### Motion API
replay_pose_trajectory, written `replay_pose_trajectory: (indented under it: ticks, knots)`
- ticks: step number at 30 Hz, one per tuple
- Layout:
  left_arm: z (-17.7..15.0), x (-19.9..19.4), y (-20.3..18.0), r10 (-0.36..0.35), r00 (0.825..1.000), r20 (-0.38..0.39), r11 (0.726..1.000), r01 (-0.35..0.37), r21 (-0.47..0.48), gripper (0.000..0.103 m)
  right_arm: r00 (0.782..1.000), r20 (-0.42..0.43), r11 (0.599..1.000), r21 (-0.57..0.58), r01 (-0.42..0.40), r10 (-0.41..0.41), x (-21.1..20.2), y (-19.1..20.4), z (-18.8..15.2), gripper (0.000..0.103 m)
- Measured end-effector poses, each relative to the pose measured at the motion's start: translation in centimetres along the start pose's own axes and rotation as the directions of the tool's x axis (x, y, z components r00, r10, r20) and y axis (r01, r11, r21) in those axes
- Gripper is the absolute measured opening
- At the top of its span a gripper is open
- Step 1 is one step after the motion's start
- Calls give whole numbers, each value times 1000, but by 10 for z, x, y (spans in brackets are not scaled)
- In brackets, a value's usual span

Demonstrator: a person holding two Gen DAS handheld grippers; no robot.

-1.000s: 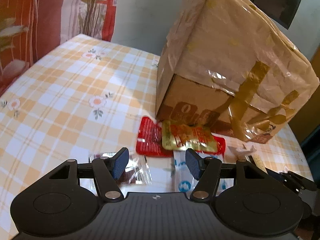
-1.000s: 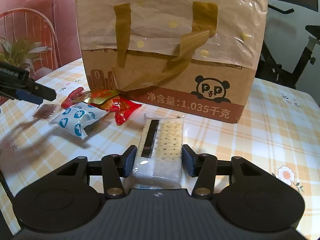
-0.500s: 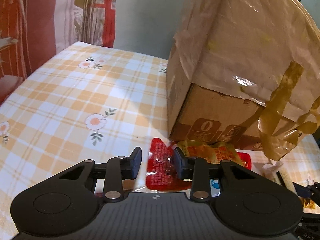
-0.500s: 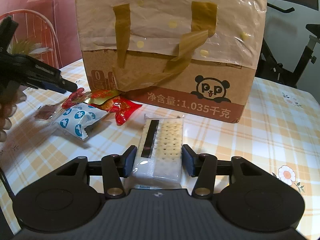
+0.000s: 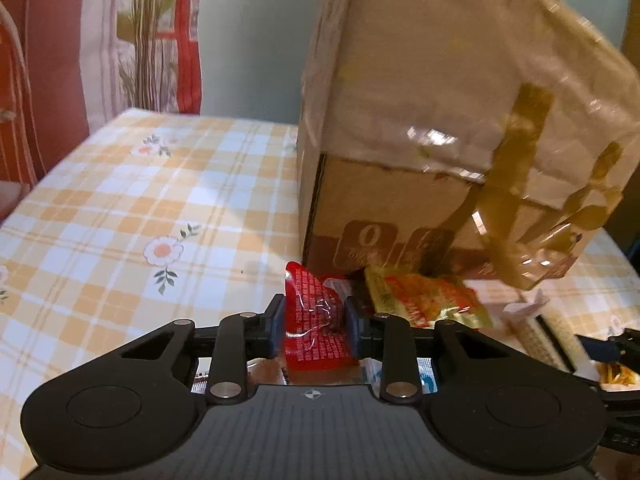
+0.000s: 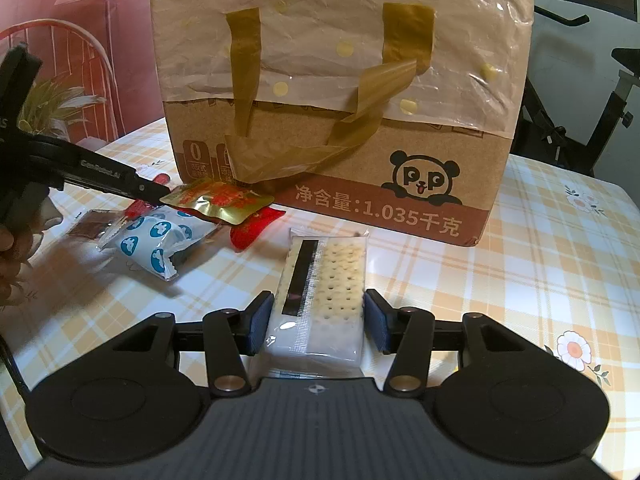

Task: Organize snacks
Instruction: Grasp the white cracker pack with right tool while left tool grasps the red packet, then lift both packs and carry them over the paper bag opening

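- One table (image 6: 540, 248), flat, under a glossy checked cloth in orange, white and pale blue with printed daisies; it lies beneath both claws.
- One cardboard box (image 6: 360, 176), brown, boxy, with a panda print and a red-brown band of white characters, its upper half sleeved in a crinkled tan plastic bag (image 6: 340, 40) with gold dots and limp gold handles; it stands upright just ahead of both claws.
- One cracker pack (image 6: 324, 292), oblong, clear film over pale perforated biscuits with a black stripe; it lies on the cloth between the pads of the right gripper (image 6: 316, 322), which sit at its two long sides, clamping it.
- One white pillow sachet (image 6: 154, 242) with blue round prints and crimped ends, on the cloth ahead and left of the right claw.
- One gold-and-red foil sachet (image 5: 424, 300), flat and shiny, ahead and right of the left claw, by the box foot.
- One red snack packet (image 5: 316, 320), glossy crinkled film with fine white print, pinched and buckled between the closed pads of the left gripper (image 5: 314, 326).
- One small brown square in clear wrap (image 6: 90, 226), left of the white sachet.
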State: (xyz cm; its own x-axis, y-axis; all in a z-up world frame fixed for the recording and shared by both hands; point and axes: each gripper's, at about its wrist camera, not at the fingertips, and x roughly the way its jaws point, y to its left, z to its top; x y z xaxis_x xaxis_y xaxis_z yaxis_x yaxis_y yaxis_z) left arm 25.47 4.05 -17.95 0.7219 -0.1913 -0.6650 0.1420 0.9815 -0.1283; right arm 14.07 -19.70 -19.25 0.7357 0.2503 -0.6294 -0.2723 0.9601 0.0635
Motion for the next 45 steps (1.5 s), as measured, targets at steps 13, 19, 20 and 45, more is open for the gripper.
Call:
replay_pose_trajectory:
  ticks: [13,19,20,45]
  knots:
    - [0,-60,4,4,995,95,998,2,-61,31,1000,-3,1000,14,-10,10,-2,0,0,51]
    - [6,-76,1,-1,991,132,998,9,-60,31,999,12,998,39,-42,41,-14,-2,4,50]
    - [6,-78,0,-6,991,136,998,14,-58,31,999,19,998,37,-48,47,-18,-2,5,50]
    - [27,-128,-24,-77,951,300,997,73,26,31,936,284,978,-91,-188,206,-98,14,59,49]
